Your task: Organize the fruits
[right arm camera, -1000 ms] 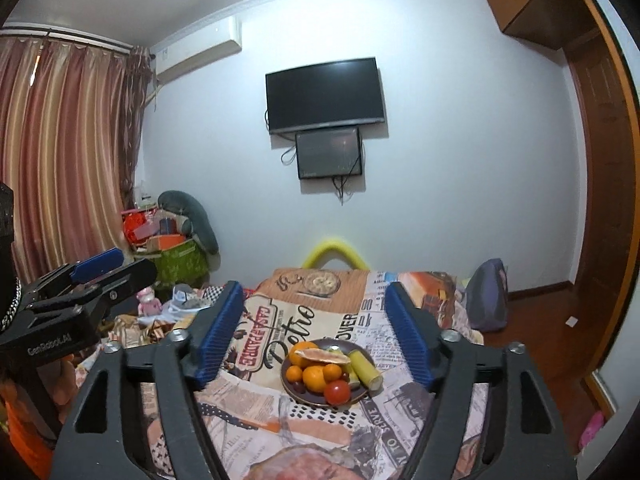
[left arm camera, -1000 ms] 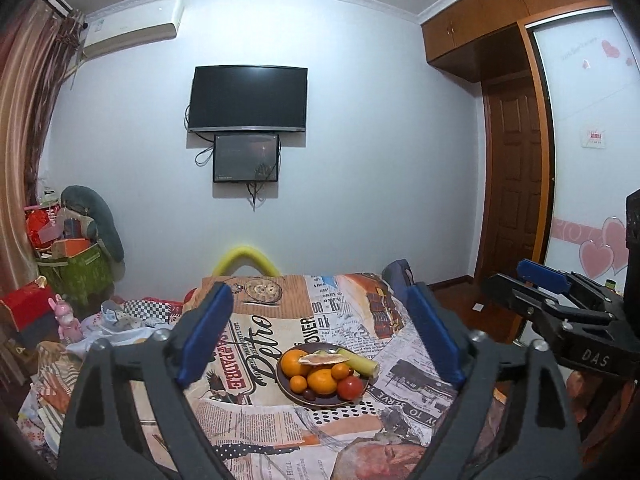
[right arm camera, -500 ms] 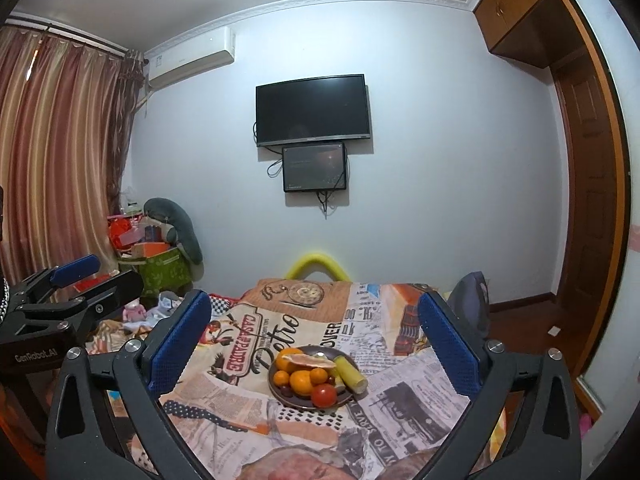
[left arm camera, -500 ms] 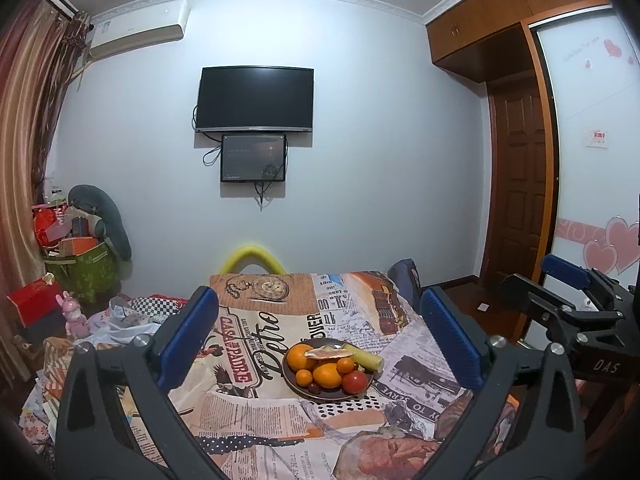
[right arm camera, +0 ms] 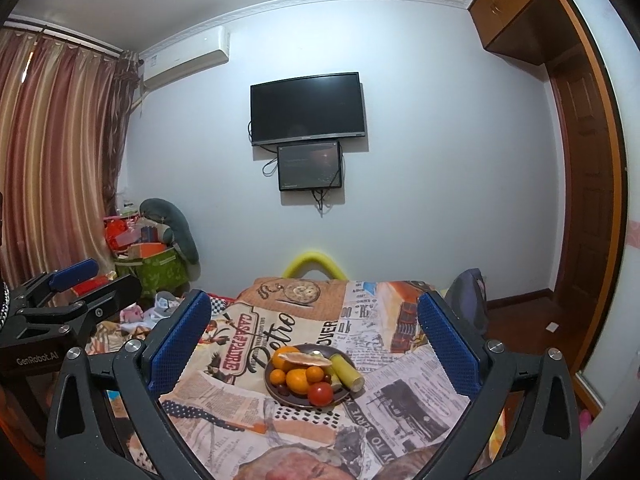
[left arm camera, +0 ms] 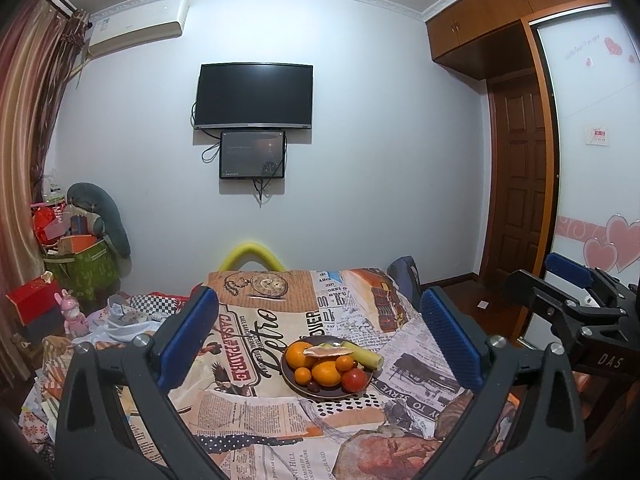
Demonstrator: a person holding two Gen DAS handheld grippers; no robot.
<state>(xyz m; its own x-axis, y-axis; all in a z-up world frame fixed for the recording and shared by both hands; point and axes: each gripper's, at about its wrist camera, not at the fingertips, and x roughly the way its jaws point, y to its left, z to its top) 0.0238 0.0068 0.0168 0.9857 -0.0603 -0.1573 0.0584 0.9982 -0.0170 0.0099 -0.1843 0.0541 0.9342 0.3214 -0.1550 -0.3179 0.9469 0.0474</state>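
While every fruit that shows is gathered on the dark plate [left arm camera: 362, 388], the pile itself sits loose: a big orange [left arm camera: 299, 354] at the far left, a wedge of peeled citrus [left arm camera: 326, 351] lying across its top, two smaller oranges and a mid-sized one [left arm camera: 326, 373] in the middle, a red tomato [left arm camera: 354, 379] at the near right rim, and a pale green stalk-like piece [left arm camera: 366, 356] slanting off the right edge with its cut end past the rim. One or two dark small fruits lie low on the near side of the plate, too small to name. No fruit shows on the newsprint-patterned cloth [left arm camera: 256, 408] that covers the bench, so this fits either a plate just filled and tidied or one waiting to be sorted out; the pictures do not settle which. Both tools hang back from the plate, well apart from it and above the near end of the bench: the left tool [left arm camera: 320, 340] has its blue pads spread wide with nothing between them, and the right tool [right arm camera: 314, 340] likewise stands spread and empty. Behind the bench are a white wall with a television [left arm camera: 254, 96], and a wooden door [left arm camera: 516, 184] at the right
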